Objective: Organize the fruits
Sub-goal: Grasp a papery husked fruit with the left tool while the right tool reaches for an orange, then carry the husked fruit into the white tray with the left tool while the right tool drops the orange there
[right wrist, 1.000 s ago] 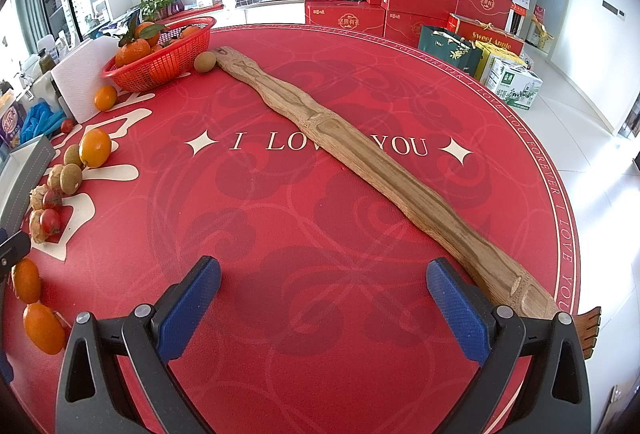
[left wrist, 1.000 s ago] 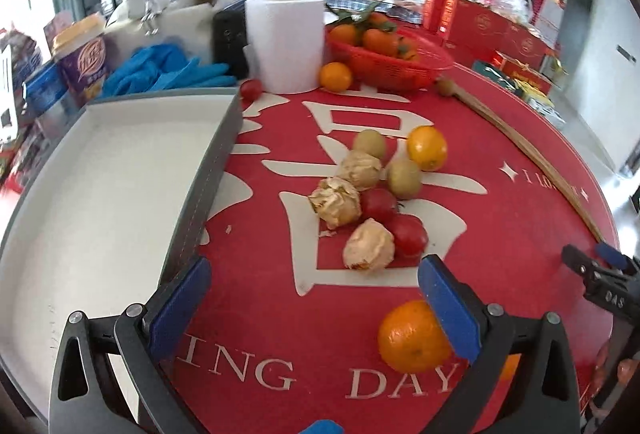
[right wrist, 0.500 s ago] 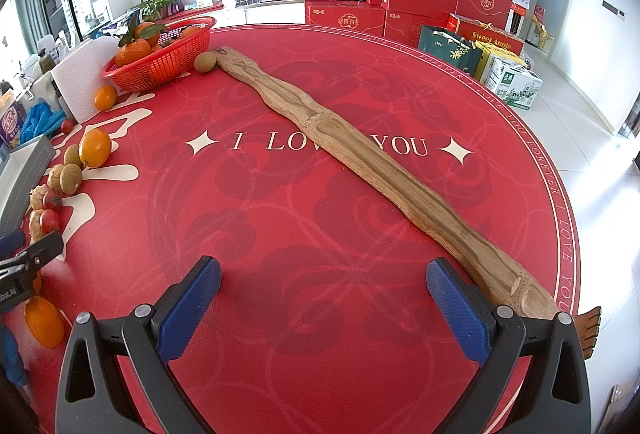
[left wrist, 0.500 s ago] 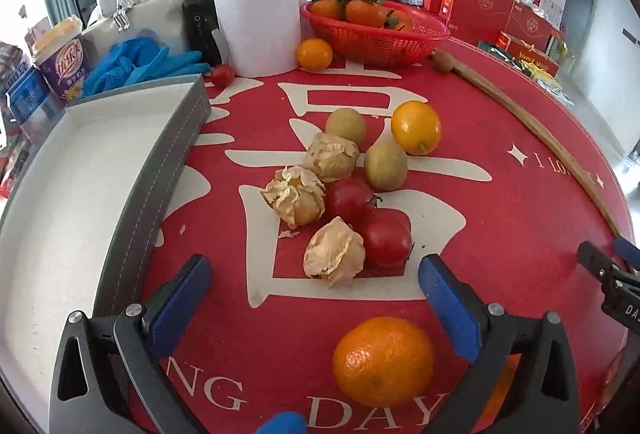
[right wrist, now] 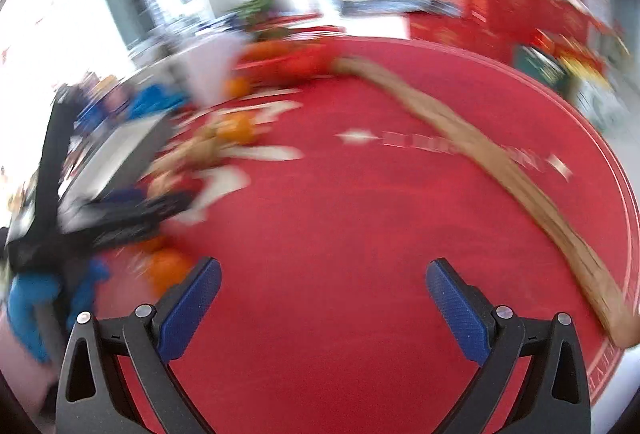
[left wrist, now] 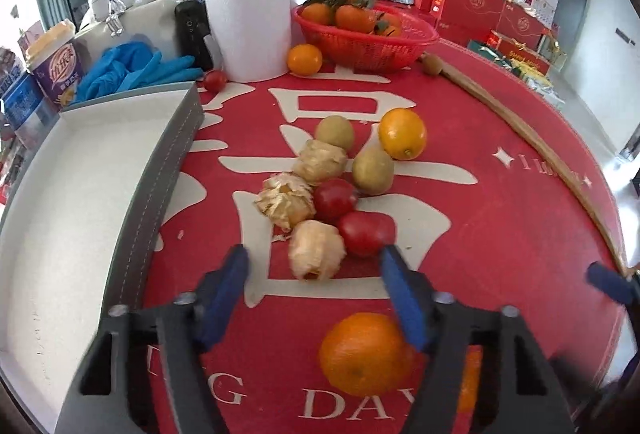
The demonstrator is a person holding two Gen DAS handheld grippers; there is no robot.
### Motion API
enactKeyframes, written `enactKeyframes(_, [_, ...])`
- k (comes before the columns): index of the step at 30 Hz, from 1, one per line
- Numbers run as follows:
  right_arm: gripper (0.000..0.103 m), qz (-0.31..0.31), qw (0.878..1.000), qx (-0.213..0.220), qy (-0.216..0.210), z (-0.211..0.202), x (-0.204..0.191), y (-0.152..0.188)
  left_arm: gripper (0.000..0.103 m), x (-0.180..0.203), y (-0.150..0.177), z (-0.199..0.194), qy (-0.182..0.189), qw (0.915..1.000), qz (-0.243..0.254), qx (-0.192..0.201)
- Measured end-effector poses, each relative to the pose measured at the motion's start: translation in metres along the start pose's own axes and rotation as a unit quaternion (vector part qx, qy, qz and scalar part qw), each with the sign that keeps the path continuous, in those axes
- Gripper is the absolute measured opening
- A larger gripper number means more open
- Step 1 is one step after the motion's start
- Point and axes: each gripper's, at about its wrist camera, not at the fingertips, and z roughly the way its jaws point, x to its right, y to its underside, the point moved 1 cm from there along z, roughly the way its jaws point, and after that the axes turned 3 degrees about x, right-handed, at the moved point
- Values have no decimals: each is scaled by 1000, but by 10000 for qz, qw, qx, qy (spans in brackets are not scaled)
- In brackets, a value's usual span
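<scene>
Both grippers gape empty; the left gripper (left wrist: 314,264) sits just short of the husked fruit (left wrist: 317,249), dead ahead, while the blurred right gripper (right wrist: 323,280) seems farther

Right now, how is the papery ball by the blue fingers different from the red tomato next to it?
The husked fruit is pale tan and crinkly; the tomato is red, smooth and shiny. The husked fruit looks slightly bigger. Both are roundish, touching each other on the red tablecloth.

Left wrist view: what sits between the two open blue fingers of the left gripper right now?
In the left wrist view, the left gripper is open around a papery husked fruit, which sits between its fingertips on the red tablecloth, touching neither. A red tomato lies just beyond.
</scene>
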Motion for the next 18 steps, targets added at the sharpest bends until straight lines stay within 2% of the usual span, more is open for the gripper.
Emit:
enactKeyframes(1, [103, -273, 9996, -4, -67, 2, -15, 0, 51, 0, 0, -2, 113, 9999, -22, 7])
enactKeyframes(2, [103, -519, 9986, -14, -127, 4, -29, 2, 41, 0, -1, -3, 204, 9998, -55, 11])
enactKeyframes(5, [103, -948, 9952, -148, -207, 18, -57, 5, 26, -3, 0, -7, 371, 9992, -161, 71])
enactKeyframes(7, [103, -1089, 9935, -203, -274, 29, -71, 6, 21, -5, 0, -10, 376, 9991, -149, 119])
enactKeyframes(9, [91, -1144, 9927, -278, -257, 37, -79, 6, 18, -7, 1, -14, 377, 9991, -97, 168])
enactKeyframes(10, [73, -1139, 9926, -339, -266, 38, -80, 7, 18, -7, 1, -14, 398, 9990, -97, 178])
enactKeyframes(11, [61, -1148, 9927, -312, -177, 37, -81, 7, 18, -8, 1, -13, 420, 9989, -131, 184])
enactKeyframes(12, [57, -1136, 9929, -327, -123, 36, -80, 7, 18, -9, 1, -13, 440, 9987, -165, 181])
enactKeyframes(13, [43, -1086, 9935, -313, -106, 34, -78, 7, 18, -9, 0, -12, 439, 9987, -204, 173])
enactKeyframes(14, [37, -1019, 9942, -324, -105, 33, -74, 5, 20, -9, 0, -11, 432, 9987, -224, 178])
enactKeyframes(16, [37, -789, 9963, -329, -131, 29, -66, 5, 38, -7, -2, -7, 451, 9987, -201, 96])
enactKeyframes(17, [37, -692, 9970, -324, -135, 30, -61, 5, 53, -6, -2, -4, 481, 9987, -191, 39])
enactKeyframes(18, [37, -640, 9973, -323, -126, 32, -58, 4, 61, -4, -2, -4, 510, 9985, -156, 106])
